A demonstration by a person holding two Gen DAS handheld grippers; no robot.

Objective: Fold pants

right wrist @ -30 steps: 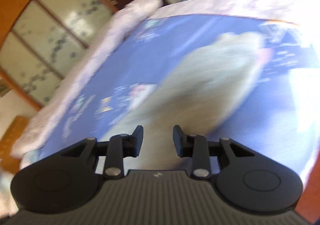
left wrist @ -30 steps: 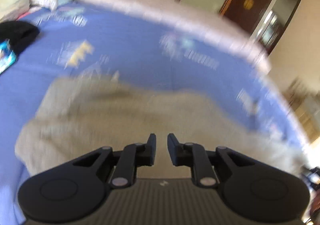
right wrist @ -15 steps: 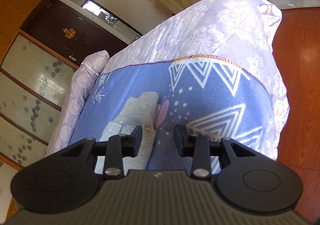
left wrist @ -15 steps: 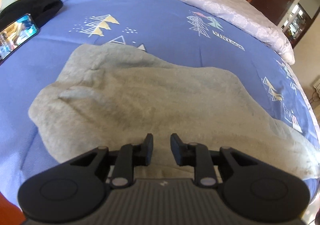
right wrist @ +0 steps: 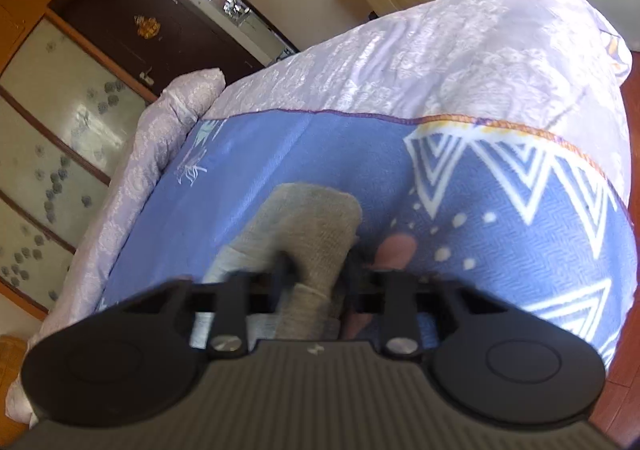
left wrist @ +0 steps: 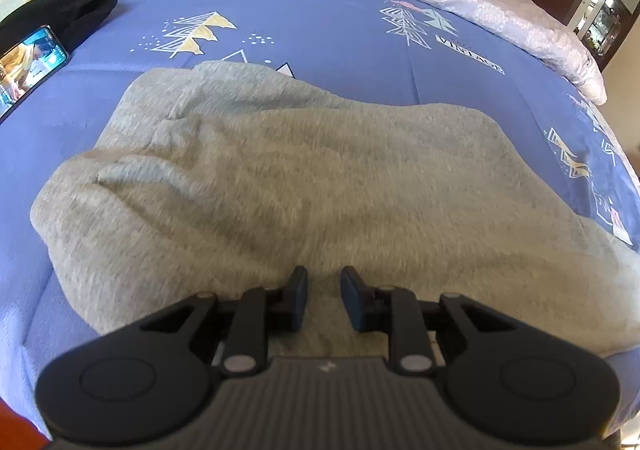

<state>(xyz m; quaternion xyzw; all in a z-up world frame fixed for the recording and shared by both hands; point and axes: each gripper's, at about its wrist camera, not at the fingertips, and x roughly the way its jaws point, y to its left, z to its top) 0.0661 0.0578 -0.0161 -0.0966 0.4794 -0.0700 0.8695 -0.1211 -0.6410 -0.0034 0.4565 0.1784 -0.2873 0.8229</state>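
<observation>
Since half a second ago the right gripper [right wrist: 316,274] has dropped onto the leg end of the pants [left wrist: 280,186], which earlier lay ahead of its fingers and now sits between them; the left view has barely shifted, only closing in slightly on the cloth. At far left a phone [left wrist: 28,62] lies on the blue bedspread [left wrist: 320,22] beside a black garment [left wrist: 60,18], well apart from the work; the grey pants lie spread across the middle of the bed, rumpled at the left, apparently laid out flat so they can be folded. The left gripper [left wrist: 323,292] hovers low over the near edge of the pants, tilted forward and down, its fingers spread with a narrow gap and nothing between them; probably waiting to pin or lift that edge. The right gripper points down the bed toward its foot, its jaws straddling the cuff [right wrist: 312,226]; whether they are pinching it yet I cannot tell.
</observation>
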